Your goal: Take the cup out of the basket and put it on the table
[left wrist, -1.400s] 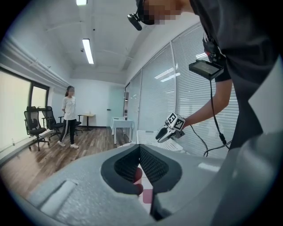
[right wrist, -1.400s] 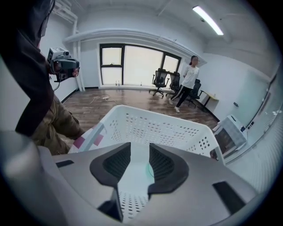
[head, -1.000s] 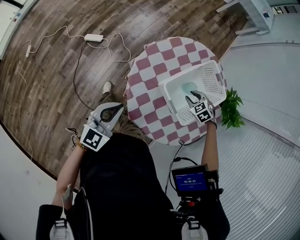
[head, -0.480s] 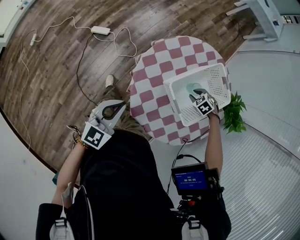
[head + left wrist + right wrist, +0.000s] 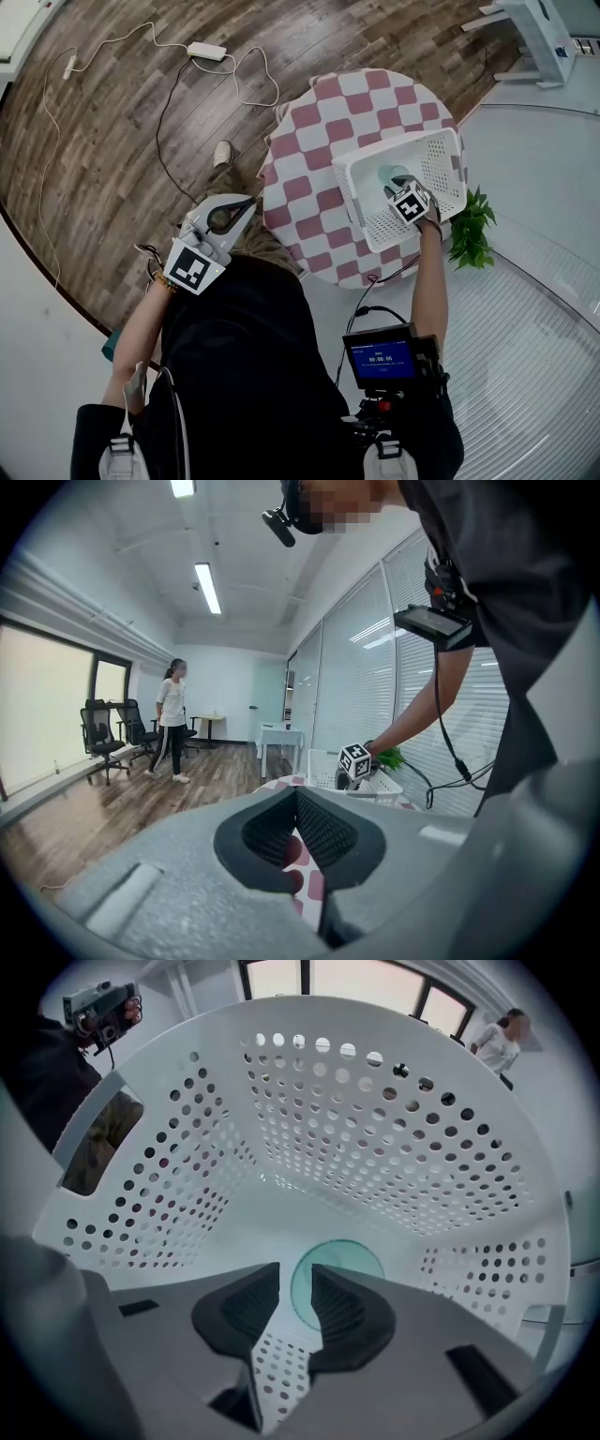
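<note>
A pale green cup (image 5: 349, 1269) stands upright on the floor of the white perforated basket (image 5: 375, 232), which sits on the right side of the round red-and-white checked table (image 5: 309, 150). My right gripper (image 5: 297, 1269) reaches down into the basket. Its jaws are closing, with the cup's near rim in the gap between them and no pad pressing on it. From the head view the cup (image 5: 382, 174) shows just beyond the right gripper (image 5: 397, 180). My left gripper (image 5: 244, 201) hangs off the table's left edge, shut and empty; in its own view the left gripper (image 5: 296, 795) has its tips together.
A green plant (image 5: 469, 234) stands on the floor right of the table. A white cable with a power adapter (image 5: 208, 51) lies on the wooden floor. A small monitor (image 5: 380, 358) hangs at the person's waist. Another person (image 5: 171, 719) stands far off by office chairs.
My right gripper has gone deeper into the basket toward the cup. The left gripper has stayed about where it was.
</note>
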### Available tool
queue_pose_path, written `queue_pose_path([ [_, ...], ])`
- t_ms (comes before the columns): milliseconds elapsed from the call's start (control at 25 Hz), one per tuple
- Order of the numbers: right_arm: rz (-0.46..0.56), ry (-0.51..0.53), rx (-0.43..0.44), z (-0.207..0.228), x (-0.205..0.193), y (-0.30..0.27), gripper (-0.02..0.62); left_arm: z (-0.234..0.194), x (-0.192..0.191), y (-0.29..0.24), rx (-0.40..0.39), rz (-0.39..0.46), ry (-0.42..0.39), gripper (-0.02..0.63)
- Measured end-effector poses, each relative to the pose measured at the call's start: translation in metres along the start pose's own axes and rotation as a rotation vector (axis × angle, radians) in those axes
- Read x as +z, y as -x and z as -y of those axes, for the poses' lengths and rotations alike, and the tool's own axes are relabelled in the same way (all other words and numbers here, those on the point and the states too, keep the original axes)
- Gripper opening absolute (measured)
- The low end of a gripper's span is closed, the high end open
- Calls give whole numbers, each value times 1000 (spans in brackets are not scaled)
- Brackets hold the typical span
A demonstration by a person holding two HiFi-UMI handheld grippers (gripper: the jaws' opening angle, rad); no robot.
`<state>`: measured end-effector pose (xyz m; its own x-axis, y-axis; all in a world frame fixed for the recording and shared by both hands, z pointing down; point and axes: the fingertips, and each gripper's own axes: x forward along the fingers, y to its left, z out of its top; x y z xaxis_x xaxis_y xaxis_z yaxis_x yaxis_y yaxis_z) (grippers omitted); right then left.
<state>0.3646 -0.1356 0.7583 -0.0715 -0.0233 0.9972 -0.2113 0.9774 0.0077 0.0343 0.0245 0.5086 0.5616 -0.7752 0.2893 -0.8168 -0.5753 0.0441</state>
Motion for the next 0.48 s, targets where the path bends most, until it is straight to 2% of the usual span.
queue_pose_path([
  [480,-42,-5,22,0,-1,-14,93,-5,-8,4,20,-16,14,3],
])
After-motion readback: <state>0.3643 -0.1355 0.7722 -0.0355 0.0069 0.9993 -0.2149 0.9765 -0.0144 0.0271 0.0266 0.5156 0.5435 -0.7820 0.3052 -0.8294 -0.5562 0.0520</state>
